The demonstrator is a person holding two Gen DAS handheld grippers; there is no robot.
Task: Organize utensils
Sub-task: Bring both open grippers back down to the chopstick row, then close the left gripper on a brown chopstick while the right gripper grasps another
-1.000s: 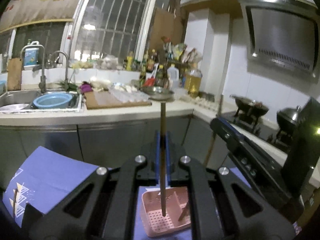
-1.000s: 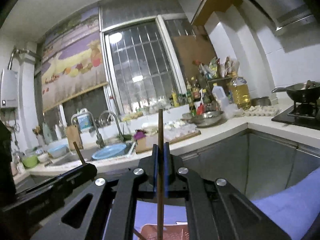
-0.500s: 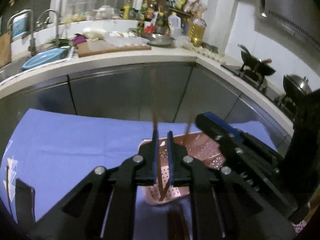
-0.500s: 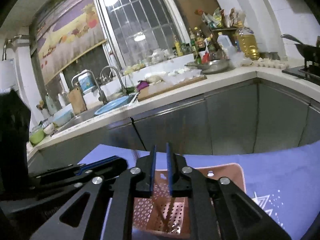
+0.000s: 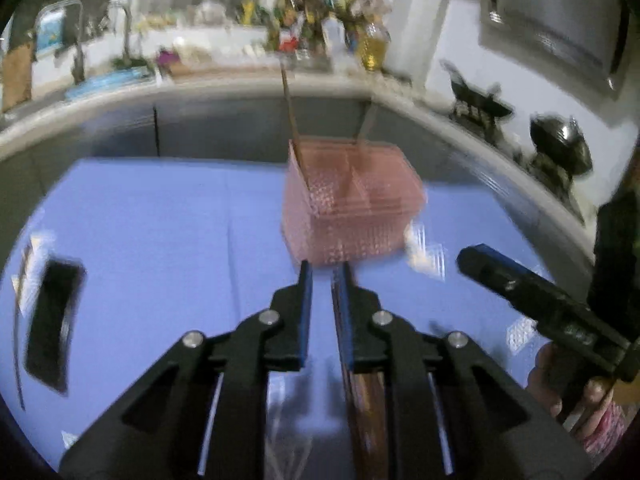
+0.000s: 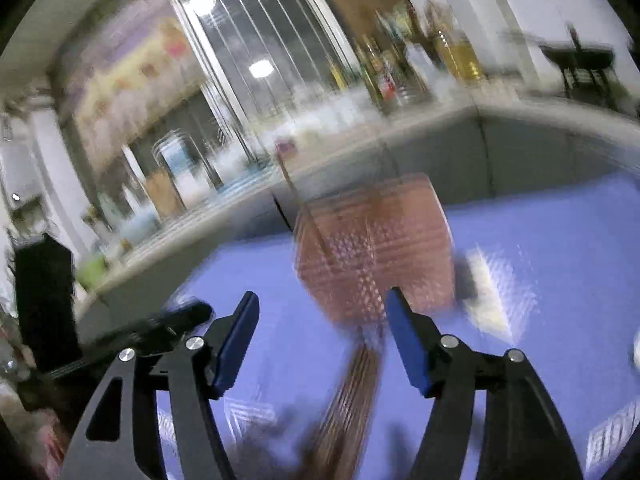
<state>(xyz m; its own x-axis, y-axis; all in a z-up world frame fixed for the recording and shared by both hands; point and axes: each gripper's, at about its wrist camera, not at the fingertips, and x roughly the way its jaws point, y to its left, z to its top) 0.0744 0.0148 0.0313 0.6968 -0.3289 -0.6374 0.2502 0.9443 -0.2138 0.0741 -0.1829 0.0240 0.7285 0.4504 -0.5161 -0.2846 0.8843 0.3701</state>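
A pink perforated utensil basket (image 5: 352, 208) stands on the blue tablecloth (image 5: 160, 240), with two brown chopsticks (image 5: 291, 116) standing upright in it. It also shows, blurred, in the right wrist view (image 6: 376, 248). My left gripper (image 5: 323, 276) is just in front of the basket, empty, its jaws a narrow gap apart. My right gripper (image 6: 320, 304) is wide open and empty, short of the basket; it also shows in the left wrist view (image 5: 520, 288). A bundle of brown chopsticks (image 6: 352, 400) lies on the cloth below it.
A black flat object (image 5: 52, 320) lies on the cloth at left. A steel kitchen counter (image 5: 200, 92) with sink, bottles and a stove with pans (image 5: 480, 100) runs behind the table. Both views are motion-blurred.
Both grippers let go of their chopsticks, which now stand in the basket, and pulled back from it. The right gripper has opened wide; the left only slightly.
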